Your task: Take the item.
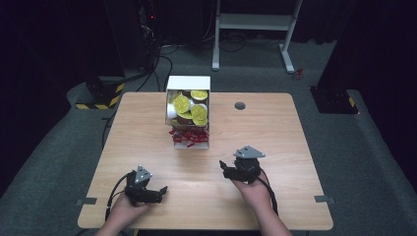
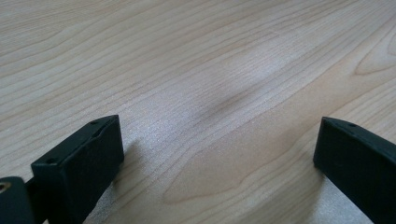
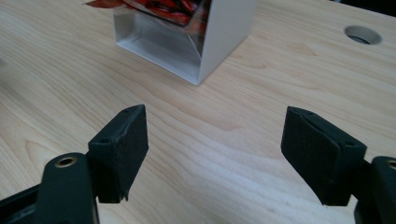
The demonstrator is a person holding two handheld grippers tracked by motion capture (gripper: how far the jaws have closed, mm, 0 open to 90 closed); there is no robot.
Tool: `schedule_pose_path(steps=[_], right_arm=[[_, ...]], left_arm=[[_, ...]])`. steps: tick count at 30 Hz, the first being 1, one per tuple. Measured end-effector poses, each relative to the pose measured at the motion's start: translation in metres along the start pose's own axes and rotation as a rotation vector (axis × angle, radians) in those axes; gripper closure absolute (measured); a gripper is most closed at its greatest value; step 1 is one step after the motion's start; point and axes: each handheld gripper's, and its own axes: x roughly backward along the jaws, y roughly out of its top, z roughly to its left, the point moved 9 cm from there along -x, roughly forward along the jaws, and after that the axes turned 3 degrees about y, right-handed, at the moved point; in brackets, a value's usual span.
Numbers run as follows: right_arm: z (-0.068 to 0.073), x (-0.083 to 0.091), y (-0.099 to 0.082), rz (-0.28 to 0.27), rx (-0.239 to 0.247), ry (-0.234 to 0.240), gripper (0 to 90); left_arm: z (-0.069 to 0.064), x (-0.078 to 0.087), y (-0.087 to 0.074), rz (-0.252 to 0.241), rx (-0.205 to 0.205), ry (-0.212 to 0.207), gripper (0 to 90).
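A white open box (image 1: 188, 82) stands at the back middle of the wooden table (image 1: 142, 128). Its upper part holds several round yellow-lidded cups (image 1: 192, 109), and red packets (image 1: 189, 137) lie in the lower part. My right gripper (image 1: 225, 169) hovers at the front right, open, jaws pointing left toward the box. In the right gripper view, the right gripper (image 3: 215, 135) has bare wood between its jaws, with the box (image 3: 226, 32) and red packets (image 3: 173, 5) ahead. My left gripper (image 1: 160, 191) rests at the front left, open. In the left gripper view, the left gripper (image 2: 219, 144) has nothing between its jaws.
A round cable hole (image 1: 240, 105) is set in the tabletop right of the box, also seen as the hole (image 3: 363, 34) at the upper right. Beyond the table stand a white desk frame (image 1: 255, 22) and black-and-yellow marked bases (image 1: 101, 96) on grey carpet, with cables.
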Motion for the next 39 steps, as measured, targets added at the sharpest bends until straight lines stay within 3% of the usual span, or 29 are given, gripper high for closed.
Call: schedule_pose_path(steps=[6, 10, 15, 19, 30, 39], right_arm=[[0.008, -0.009, 0.015, -0.013, -0.004, 0.021, 28.3], [0.008, -0.011, 0.022, -0.037, 0.024, -0.003, 35.4], [0.007, -0.011, 0.026, -0.039, -0.026, 0.016, 39.2], [0.007, -0.009, 0.031, -0.065, -0.034, 0.034, 39.6], [0.005, -0.016, 0.049, -0.087, -0.043, 0.005, 49.9], [0.007, -0.025, 0.065, -0.103, -0.004, 0.004, 56.4]], left_arm=[[0.000, 0.000, 0.000, -0.001, -0.001, 0.001, 2.0], [0.000, 0.000, 0.000, -0.003, 0.004, -0.003, 2.2], [-0.001, 0.001, -0.001, -0.001, 0.007, -0.005, 2.2], [-0.001, 0.001, -0.001, -0.001, 0.007, -0.006, 2.2], [0.000, 0.001, -0.001, 0.000, -0.001, -0.007, 2.2], [-0.001, 0.001, -0.001, 0.000, 0.006, -0.009, 2.2]])
